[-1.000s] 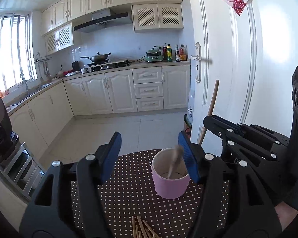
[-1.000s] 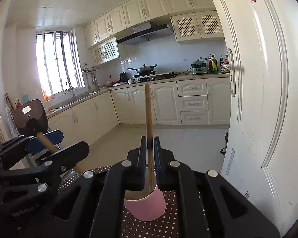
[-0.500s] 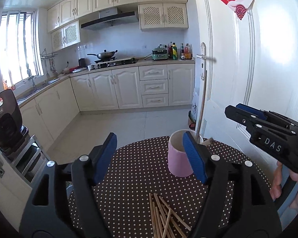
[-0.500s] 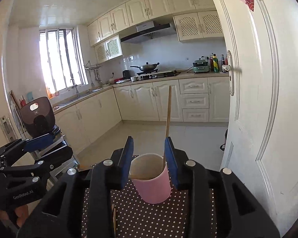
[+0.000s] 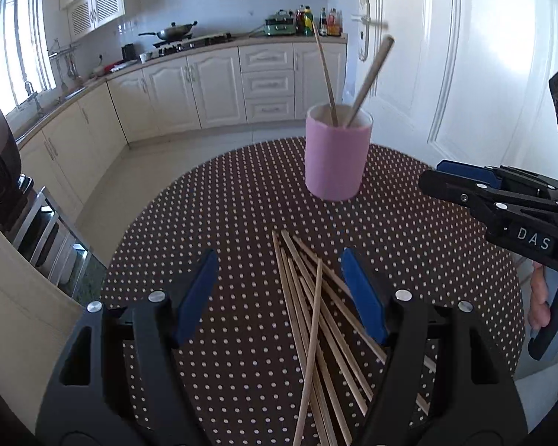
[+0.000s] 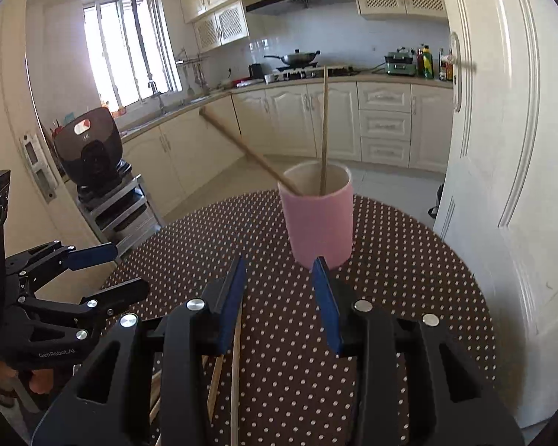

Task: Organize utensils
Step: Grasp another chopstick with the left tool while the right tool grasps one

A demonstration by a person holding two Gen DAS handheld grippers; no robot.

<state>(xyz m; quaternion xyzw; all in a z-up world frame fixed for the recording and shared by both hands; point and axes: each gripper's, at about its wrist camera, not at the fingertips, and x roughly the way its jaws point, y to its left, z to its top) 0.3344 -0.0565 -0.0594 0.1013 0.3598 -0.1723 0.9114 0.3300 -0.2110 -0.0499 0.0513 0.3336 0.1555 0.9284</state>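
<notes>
Chopsticks (image 5: 316, 319) lay in a loose, crossed heap on the brown polka-dot tablecloth (image 5: 241, 215) of the round table, nearest the left wrist camera. The left gripper (image 5: 279, 293) was positioned above that heap with its blue-padded jaws spread wide and holding nothing; the sticks passed beneath the gap between the fingers. In the right wrist view, the right gripper (image 6: 282, 297) was likewise parted and empty, with a few of the same sticks visible under its left finger. Whether either gripper touched the sticks could not be determined.

Beyond the heap, a pink cup (image 5: 336, 160) stood upright on the cloth, apart from the loose sticks. Two chopsticks in the cup (image 5: 325, 78) stood in it, one close to vertical, the other leaning outward against the rim. In the right wrist view the right gripper's fingertips sat just short of the cup's base.

Further off, cream kitchen cabinets (image 5: 219, 89) ran along the far wall, with a wok (image 6: 297, 58) on the hob. A white door (image 6: 502, 130) stood to the right of the table.
</notes>
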